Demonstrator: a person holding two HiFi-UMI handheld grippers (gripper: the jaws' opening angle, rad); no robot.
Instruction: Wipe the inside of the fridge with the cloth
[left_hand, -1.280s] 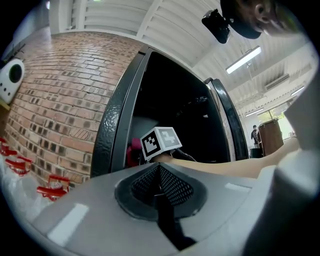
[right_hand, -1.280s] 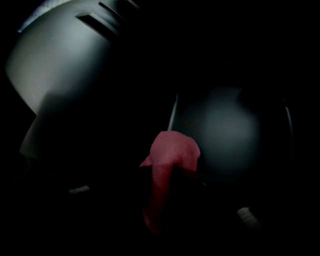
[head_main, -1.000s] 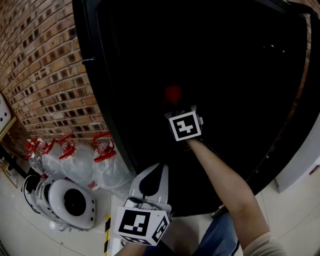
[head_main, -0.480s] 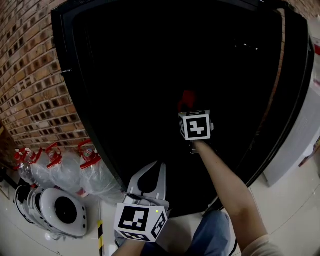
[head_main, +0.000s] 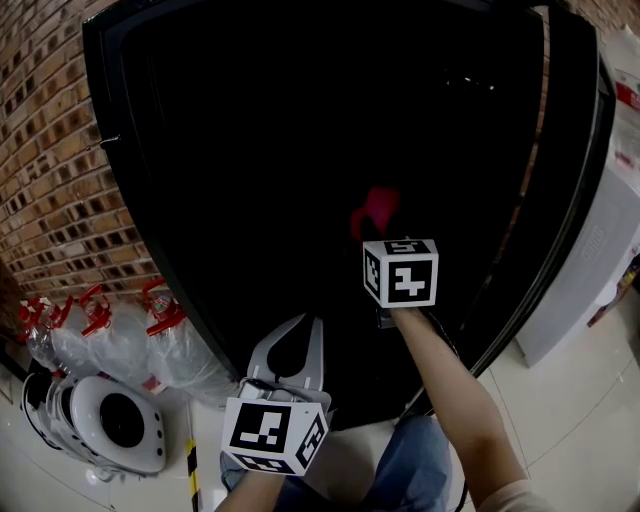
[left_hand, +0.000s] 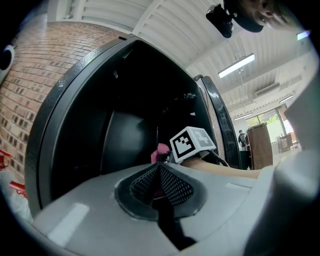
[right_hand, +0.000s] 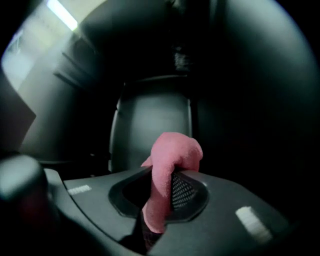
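Cloth (right_hand: 174, 150) (pink) gripped by right tongs (right_hand: 165, 182) inside fridge (head_main: 300, 140); left tongs (left_hand: 160, 168) clenched, empty.

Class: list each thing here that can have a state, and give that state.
fridge: open, inside dark.
pink cloth: bunched, clamped in the right tool.
right tool: shut on the pink cloth, inside the fridge.
left tool: shut, empty, outside the fridge.

Crumpled pink cloth (right_hand: 172, 155), clamped in right tool (right_hand: 162, 200), inside dark fridge (head_main: 250, 150).
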